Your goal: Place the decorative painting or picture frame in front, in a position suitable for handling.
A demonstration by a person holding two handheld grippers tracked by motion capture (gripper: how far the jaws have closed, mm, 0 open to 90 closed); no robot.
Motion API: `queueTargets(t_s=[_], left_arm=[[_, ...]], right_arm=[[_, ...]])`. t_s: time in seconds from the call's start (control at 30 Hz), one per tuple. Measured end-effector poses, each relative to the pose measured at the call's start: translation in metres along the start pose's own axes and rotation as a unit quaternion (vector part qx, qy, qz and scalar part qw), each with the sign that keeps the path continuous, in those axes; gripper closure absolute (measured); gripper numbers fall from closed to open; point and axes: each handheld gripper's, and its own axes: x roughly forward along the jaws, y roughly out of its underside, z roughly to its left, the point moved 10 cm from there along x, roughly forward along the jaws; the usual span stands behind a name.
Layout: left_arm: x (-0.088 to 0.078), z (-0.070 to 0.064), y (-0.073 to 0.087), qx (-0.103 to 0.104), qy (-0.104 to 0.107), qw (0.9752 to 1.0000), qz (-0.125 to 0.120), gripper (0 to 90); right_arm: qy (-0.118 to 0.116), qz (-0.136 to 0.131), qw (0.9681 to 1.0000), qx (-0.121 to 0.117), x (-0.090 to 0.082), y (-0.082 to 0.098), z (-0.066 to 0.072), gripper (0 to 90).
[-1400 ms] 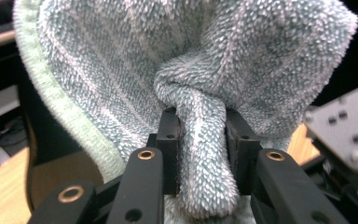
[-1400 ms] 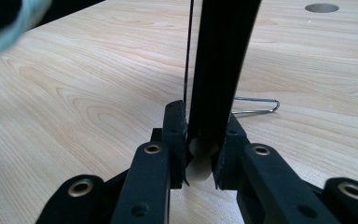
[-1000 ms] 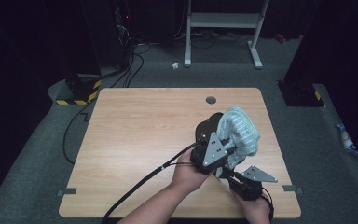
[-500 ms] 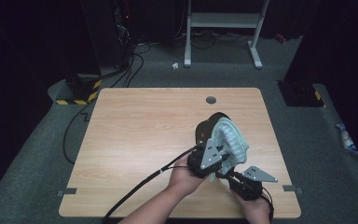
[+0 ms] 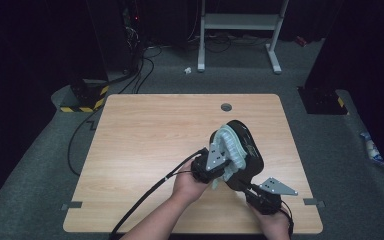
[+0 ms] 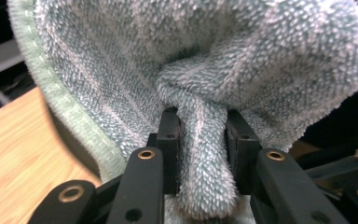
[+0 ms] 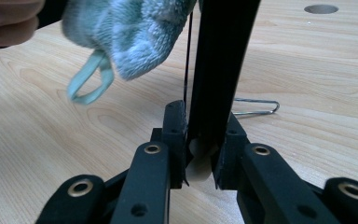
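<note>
Left tongs point(image 6: 200, 140) clenched on a bunched fold of pale teal terry towel point(image 6: 205, 70); towel draped over the upper face of a black frying pan point(image 5: 245, 150), which is tilted up on edge at about 4 o'clock on the bench point(image 5: 145, 145). Left hand point(image 5: 190, 182) gripping the tool body from 7 o'clock, forearm entering at the bottom edge, cable trailing back along it. Right tongs point(image 7: 200, 135) clamped on the pan's black handle point(image 7: 219, 70), jaws nearly together on both sides of it. Right hand point(image 5: 275, 222) low at 5 o'clock, near the bench's front edge, tool pointing toward 11 o'clock. Towel's hanging loop point(image 7: 88, 81) dangling clear above the wood in the right gripper view. Wire hanging loop point(image 7: 256, 107) at the handle end lying on the bench behind the tongs.
</note>
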Motion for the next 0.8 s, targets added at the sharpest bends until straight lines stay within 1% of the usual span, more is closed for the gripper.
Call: queueTargets(t_s=[0.07, 0.17, 0.2, 0.3, 0.37, 0.43, 0.5, 0.53, 0.57, 0.6, 0.63, 0.67, 0.73, 0.8], left_arm=[[0.002, 0.010, 0.003, -0.013, -0.007, 0.9999, 0.006, 71.5], [0.005, 0.026, 0.007, -0.023, -0.023, 0.9993, 0.015, 71.6], [0.006, 0.030, 0.008, -0.032, -0.026, 0.9990, 0.015, 71.5], [0.008, 0.043, 0.012, -0.044, -0.037, 0.9981, 0.022, 71.6], [0.008, 0.049, 0.013, -0.053, -0.043, 0.9974, 0.022, 71.5], [0.007, 0.057, 0.013, -0.063, -0.053, 0.9964, 0.022, 71.6], [0.005, 0.063, 0.008, -0.082, -0.055, 0.9951, 0.012, 71.6], [0.002, 0.067, 0.003, -0.089, -0.055, 0.9945, 0.004, 71.6], [0.000, 0.069, -0.003, -0.092, -0.055, 0.9942, -0.003, 71.6], [-0.002, 0.070, -0.008, -0.092, -0.055, 0.9942, -0.008, 71.6], [-0.002, 0.070, -0.008, -0.092, -0.055, 0.9942, -0.008, 71.6], [-0.007, 0.068, -0.022, -0.086, -0.052, 0.9948, -0.021, 71.6], [-0.012, 0.063, -0.037, -0.077, -0.046, 0.9953, -0.035, 71.7], [-0.017, 0.055, -0.053, -0.067, -0.038, 0.9957, -0.051, 71.7]], right_arm=[[0.000, 0.000, 1.0000, 0.000, 0.000, 0.000, 0.000, 77.7], [0.000, 0.000, 1.0000, 0.000, 0.000, 0.000, 0.000, 77.6], [0.000, -0.001, 1.0000, -0.001, 0.000, 0.000, 0.000, 77.6], [0.000, 0.000, 1.0000, 0.001, 0.000, 0.000, 0.000, 77.6], [0.000, -0.001, 1.0000, -0.001, 0.000, 0.000, 0.000, 77.6], [0.000, 0.000, 1.0000, 0.000, 0.000, 0.000, 0.000, 77.6], [0.000, 0.000, 1.0000, -0.001, 0.000, 0.001, 0.000, 77.6], [0.000, 0.001, 1.0000, -0.001, 0.000, 0.001, 0.000, 77.7], [0.001, 0.001, 1.0000, -0.001, 0.000, 0.001, 0.000, 77.7], [0.001, 0.001, 1.0000, -0.001, 0.000, 0.001, 0.000, 77.7], [0.001, 0.001, 1.0000, -0.001, 0.000, 0.001, 0.000, 77.7], [0.001, 0.001, 1.0000, -0.001, 0.000, 0.001, 0.000, 77.7], [0.001, 0.001, 1.0000, -0.001, 0.000, 0.001, 0.000, 77.7], [0.001, 0.002, 1.0000, 0.000, 0.000, 0.001, 0.000, 77.7]])
